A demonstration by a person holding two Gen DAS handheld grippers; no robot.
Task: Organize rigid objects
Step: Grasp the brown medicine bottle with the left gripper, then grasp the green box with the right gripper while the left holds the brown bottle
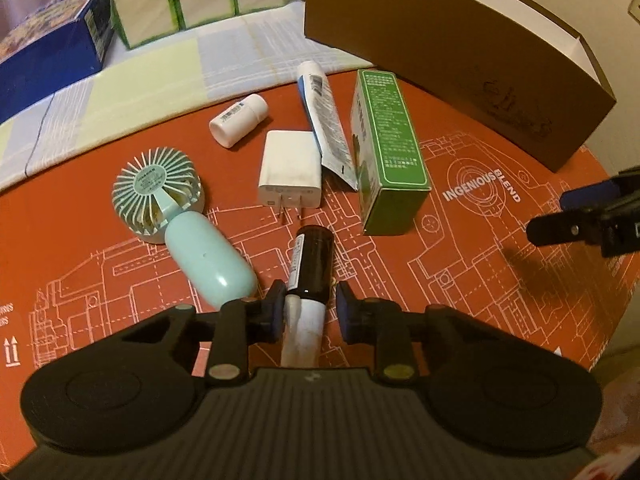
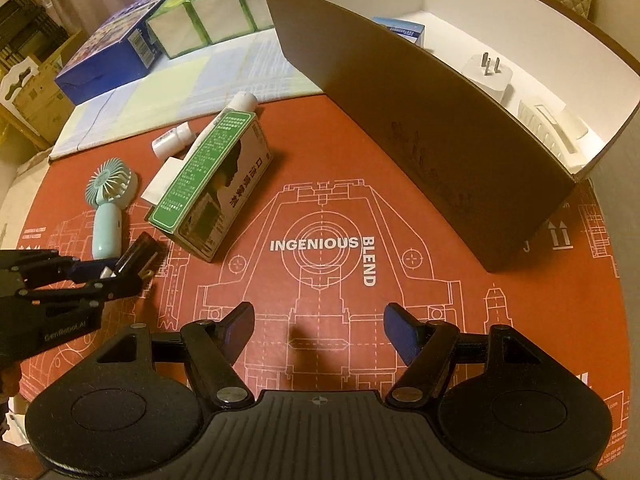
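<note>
- On the red mat (image 1: 460, 264), the left gripper (image 1: 308, 312) pinches a dark bottle (image 1: 314, 264) with a white end, near the mint fan (image 1: 160, 196).
- Right gripper (image 2: 318, 326) – jaws spread, nothing between them.
- Farther right: the brown box (image 2: 420, 128), white charger (image 2: 488, 76) inside.

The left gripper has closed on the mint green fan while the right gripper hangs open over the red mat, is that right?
Not quite: the left gripper has closed on the dark bottle with the white cap, not the fan, which lies untouched beside it, as the left wrist view shows. The right gripper does hang open over the red mat.
</note>
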